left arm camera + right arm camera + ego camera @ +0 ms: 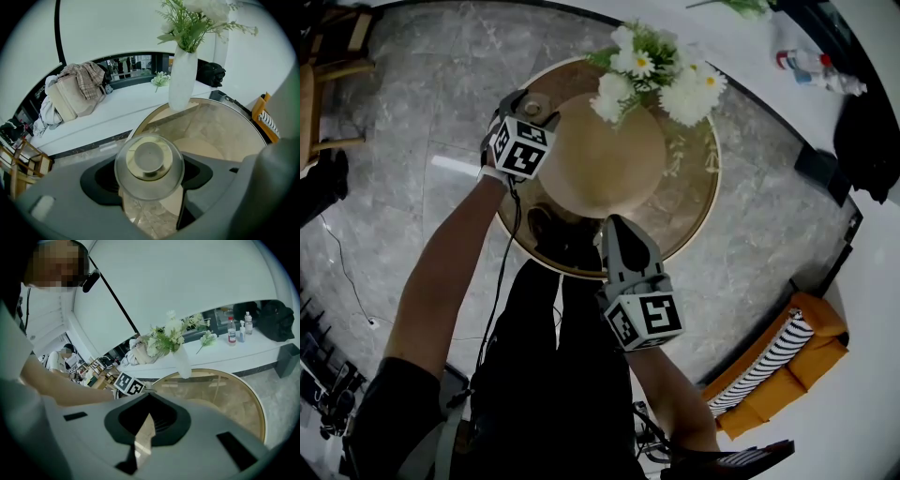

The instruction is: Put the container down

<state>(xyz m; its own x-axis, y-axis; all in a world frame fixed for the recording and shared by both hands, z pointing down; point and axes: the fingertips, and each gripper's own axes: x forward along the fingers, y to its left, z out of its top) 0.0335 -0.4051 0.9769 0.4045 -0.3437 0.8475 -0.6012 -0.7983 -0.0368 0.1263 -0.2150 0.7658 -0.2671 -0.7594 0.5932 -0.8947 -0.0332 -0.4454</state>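
L gripper (528, 105) is clamped on the container (149, 165) — a clear jar w/ lid, held right at the table (710, 192) rim. Ahead of its jaws is open tabletop, w/ the vase (183, 77) well beyond; to its left the edge gives onto floor. R gripper (149, 401) has its jaws together w/ nothing in them, over the near rim, apart from the L. Jar's base is hidden under its lid — can't tell if it touches the glass. Flower tops cut off.
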